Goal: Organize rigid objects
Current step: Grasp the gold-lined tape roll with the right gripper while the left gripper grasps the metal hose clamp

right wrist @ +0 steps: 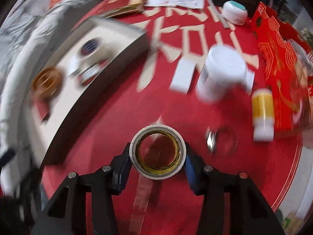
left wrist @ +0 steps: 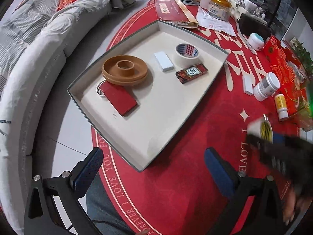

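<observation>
The right gripper (right wrist: 158, 157) is clenched on a white roll of clear tape with a yellow-printed core (right wrist: 158, 154), held above the red printed tablecloth (right wrist: 117, 107), well apart from the shallow white cardboard tray (left wrist: 176, 121). The left gripper (left wrist: 154, 168) hangs released and empty at the tray's near corner. A loose transparent tail (right wrist: 141, 197) dangles beneath the roll; it could snag or stick on the tray wall during transfer and twist the roll out of the pinch.

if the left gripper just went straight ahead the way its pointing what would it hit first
Most likely the near corner of the shallow white tray, which sits between the open fingers of the left gripper. Past that rim is bare tray floor, then the red flat box. Its height above the rim is unclear.
</observation>
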### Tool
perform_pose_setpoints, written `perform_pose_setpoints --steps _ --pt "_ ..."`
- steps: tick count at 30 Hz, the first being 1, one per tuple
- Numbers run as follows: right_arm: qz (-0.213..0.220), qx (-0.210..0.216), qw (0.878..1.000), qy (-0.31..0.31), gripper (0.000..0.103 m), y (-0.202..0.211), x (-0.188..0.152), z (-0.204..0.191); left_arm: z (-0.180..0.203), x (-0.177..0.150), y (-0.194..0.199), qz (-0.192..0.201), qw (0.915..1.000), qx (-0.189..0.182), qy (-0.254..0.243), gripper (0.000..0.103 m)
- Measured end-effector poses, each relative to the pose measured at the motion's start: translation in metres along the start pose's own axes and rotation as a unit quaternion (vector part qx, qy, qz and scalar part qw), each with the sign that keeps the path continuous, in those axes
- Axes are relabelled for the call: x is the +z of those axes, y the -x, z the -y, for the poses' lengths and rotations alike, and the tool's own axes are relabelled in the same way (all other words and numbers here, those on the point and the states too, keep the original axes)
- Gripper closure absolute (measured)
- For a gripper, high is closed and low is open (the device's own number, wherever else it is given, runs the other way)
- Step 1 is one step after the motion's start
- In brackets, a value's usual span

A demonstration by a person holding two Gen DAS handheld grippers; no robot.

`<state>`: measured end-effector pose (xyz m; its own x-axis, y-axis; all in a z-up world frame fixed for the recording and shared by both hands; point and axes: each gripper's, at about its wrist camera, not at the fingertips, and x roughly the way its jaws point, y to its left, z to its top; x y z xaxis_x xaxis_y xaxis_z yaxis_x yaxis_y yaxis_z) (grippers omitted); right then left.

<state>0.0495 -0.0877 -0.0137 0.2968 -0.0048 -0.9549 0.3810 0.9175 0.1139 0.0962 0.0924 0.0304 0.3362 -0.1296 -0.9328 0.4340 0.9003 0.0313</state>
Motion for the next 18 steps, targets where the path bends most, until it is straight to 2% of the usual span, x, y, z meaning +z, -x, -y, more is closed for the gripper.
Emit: perform_pose_setpoints --steps 3,5,8,10,13,18 --pt "0.006 0.004 1.000 0.001 0.053 0.015 -0.038 0.007 0.014 0.000 0.004 -0.010 0.9994 -0.025 -0.019 0.000" --pt "0.002 0.003 0.999 -0.031 0.053 0.020 -0.063 0.026 0.037 0.002 0.010 -0.011 0.9976 -0.051 -0.044 0.000" --pt "-0.002 -0.026 0.998 -0.064 0.053 0.025 -0.095 0.050 0.080 0.006 0.013 -0.003 0.9937 -0.072 -0.086 0.000" --pt "-0.003 -0.041 0.996 -0.079 0.053 0.027 -0.108 0.062 0.110 0.008 0.012 0.006 0.9910 -0.081 -0.106 0.000" --pt "-0.013 -0.038 0.993 -0.112 0.053 0.027 -0.124 0.082 0.152 0.013 -0.004 0.009 0.9881 -0.094 -0.121 0.000" --pt "-0.019 -0.029 0.989 -0.145 0.053 0.026 -0.137 0.106 0.201 0.021 -0.033 0.007 0.9871 -0.084 -0.136 0.000"
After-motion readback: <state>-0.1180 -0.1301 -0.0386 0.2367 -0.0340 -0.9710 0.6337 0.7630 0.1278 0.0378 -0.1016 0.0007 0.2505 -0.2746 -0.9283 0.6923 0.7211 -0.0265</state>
